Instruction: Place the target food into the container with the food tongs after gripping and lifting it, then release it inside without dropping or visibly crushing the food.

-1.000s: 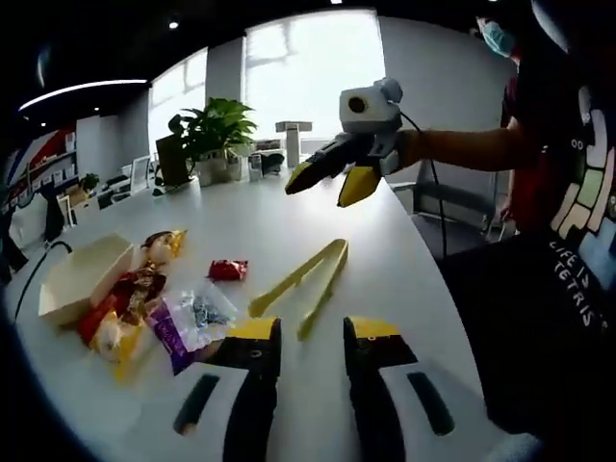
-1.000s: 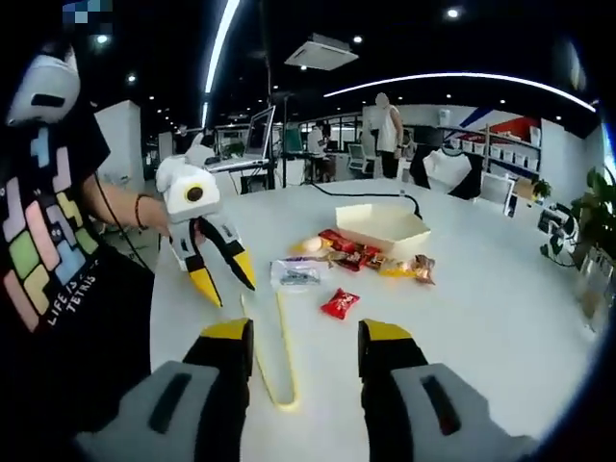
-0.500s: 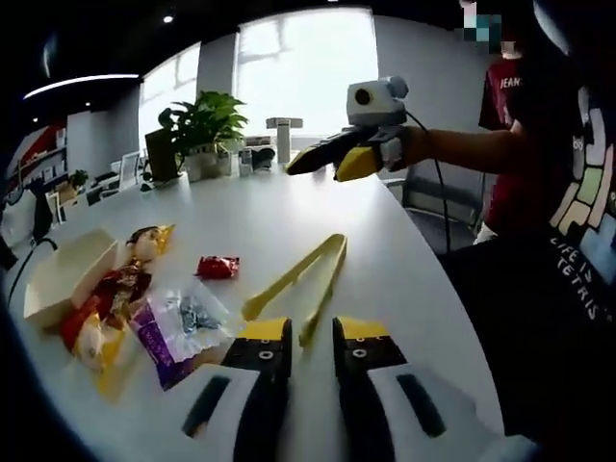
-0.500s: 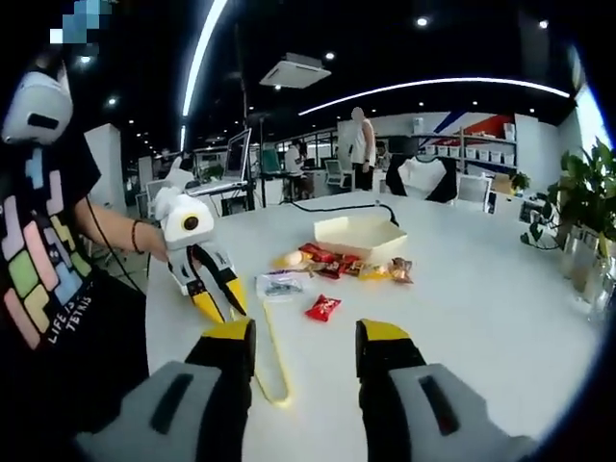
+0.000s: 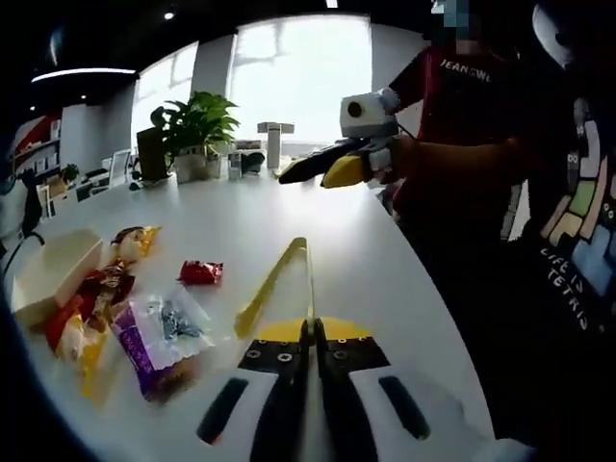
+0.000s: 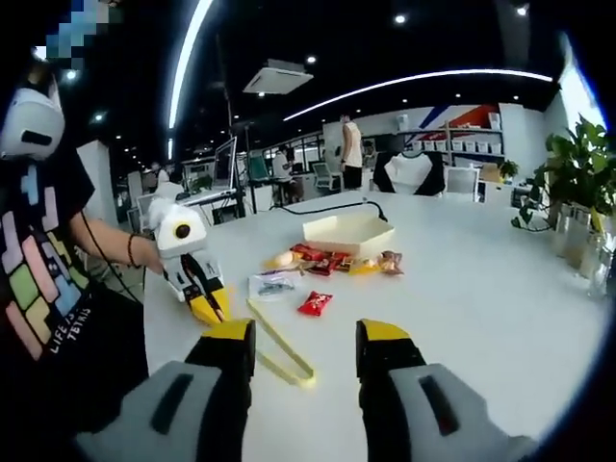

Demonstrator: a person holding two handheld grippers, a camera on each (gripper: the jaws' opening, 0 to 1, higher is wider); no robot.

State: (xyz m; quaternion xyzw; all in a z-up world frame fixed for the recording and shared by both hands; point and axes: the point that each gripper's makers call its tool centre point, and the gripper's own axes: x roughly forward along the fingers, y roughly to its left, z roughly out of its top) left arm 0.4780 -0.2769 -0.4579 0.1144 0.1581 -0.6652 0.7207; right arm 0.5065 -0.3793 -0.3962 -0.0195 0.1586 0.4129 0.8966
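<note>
With its two jaws pressed together on one arm of the yellow tongs (image 5: 274,281), the left gripper (image 5: 310,332) sits low over the white table (image 5: 385,260); in the right gripper view the same gripper (image 6: 209,306) shows clamped at the near end of the tongs (image 6: 279,342), which lie flat on the table (image 6: 481,308) with their arms spread. The right gripper (image 6: 306,342) hovers with its jaws wide apart and nothing between them; in the left gripper view it (image 5: 313,173) is held up above the far side of the table, jaws parted.

Just beyond the tongs lies a small red snack packet (image 5: 200,272), also seen in the right gripper view (image 6: 313,303). Beside it sits a clear bag with a purple edge (image 5: 159,332), and next to that a heap of red and yellow wrapped snacks (image 5: 101,289) touching the open cream container (image 5: 53,269). In the right gripper view the container (image 6: 348,231) stands behind the snack heap (image 6: 332,260).

A potted plant (image 5: 192,130) stands at the far edge of the table.
</note>
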